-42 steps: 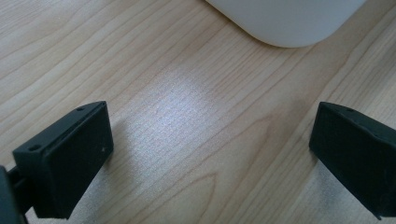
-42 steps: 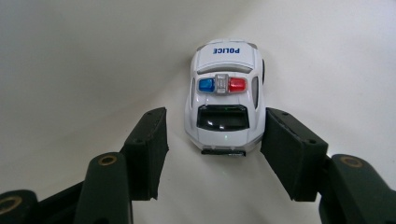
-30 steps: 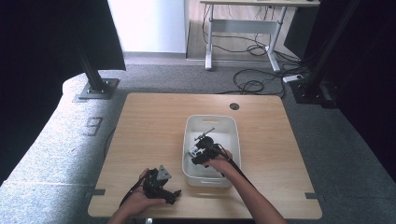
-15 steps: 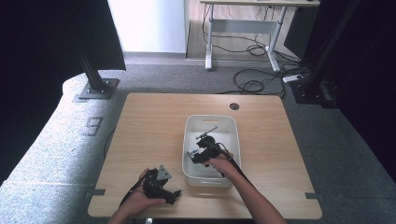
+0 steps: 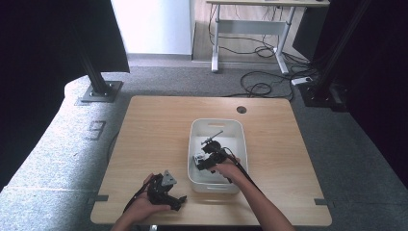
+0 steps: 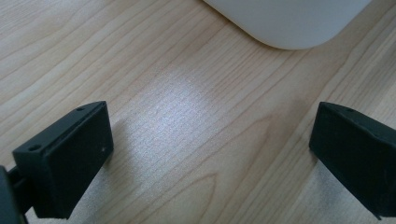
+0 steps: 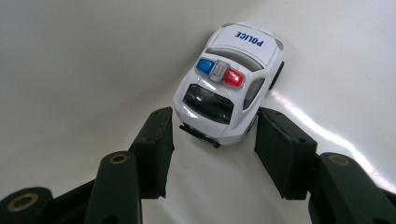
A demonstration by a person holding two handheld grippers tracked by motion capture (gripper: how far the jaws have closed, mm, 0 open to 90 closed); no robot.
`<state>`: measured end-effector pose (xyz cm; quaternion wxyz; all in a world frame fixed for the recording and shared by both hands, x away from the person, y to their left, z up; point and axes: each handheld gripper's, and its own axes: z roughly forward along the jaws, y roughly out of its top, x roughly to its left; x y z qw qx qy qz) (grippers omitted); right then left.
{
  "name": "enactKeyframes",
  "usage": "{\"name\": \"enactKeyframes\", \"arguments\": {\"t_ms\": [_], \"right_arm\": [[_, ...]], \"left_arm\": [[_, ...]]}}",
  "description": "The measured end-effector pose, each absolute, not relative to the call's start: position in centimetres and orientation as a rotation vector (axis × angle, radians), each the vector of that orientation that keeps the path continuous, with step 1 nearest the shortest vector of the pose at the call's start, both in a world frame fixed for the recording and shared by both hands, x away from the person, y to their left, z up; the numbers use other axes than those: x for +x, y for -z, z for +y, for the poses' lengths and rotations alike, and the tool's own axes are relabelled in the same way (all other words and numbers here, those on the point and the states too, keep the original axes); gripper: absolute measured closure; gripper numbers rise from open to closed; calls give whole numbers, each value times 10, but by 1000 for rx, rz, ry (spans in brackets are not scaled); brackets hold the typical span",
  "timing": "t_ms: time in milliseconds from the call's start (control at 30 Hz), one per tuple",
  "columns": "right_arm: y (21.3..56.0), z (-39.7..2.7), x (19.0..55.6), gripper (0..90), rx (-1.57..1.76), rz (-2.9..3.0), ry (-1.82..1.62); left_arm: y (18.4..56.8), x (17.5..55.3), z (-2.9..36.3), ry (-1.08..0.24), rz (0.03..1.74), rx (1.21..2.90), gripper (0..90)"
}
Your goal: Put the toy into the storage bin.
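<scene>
Pale wood-grain table stands on grey carpet, with black stands and loose cables on the floor beyond its far edge. A white bin sits on the table, right of centre and toward the near edge. Inside it lies a white toy police car with blue and red roof lights and the word POLICE on its bodywork; a dark tool-like object, too small to identify, lies farther back in the bin.

The right gripper reaches down into the bin. Its jaws have just been closing and now stand about half open, one pad on each side of the car's nearer end. The right pad appears to meet the car's flank; the left pad sits just beside the bumper corner, and firm contact there cannot be confirmed. The car rests on the bin floor.

The left gripper is at rest low over bare table near the front edge, just beside the bin's near corner. Its jaws are wide open and hold nothing.

Step in hand, as judged: grasping the car for removal from the bin. The next move calls for closing both pads squarely on the car's sides, then a straight lift clear of the bin wall. A grip this near the car's end could let it pivot or slip.
</scene>
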<state>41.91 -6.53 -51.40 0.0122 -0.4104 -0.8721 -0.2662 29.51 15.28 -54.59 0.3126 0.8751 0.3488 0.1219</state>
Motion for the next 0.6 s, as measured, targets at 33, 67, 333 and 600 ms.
{"name": "enactKeyframes", "arguments": {"t_ms": [33,67,333,600], "right_arm": [[514,-65,419,462,-1277,-2719,833],[514,-65,419,458,-1280,-2718,836],[509,-68,419,411,-1302,-2749,879],[494,-80,415,376,-1322,-2810,969]], "left_arm": [[546,295,153,-322,920,2308,0],[546,295,153,-321,920,2308,0],[546,295,153,-323,917,2311,0],[546,295,153,-320,917,2309,0]]}}
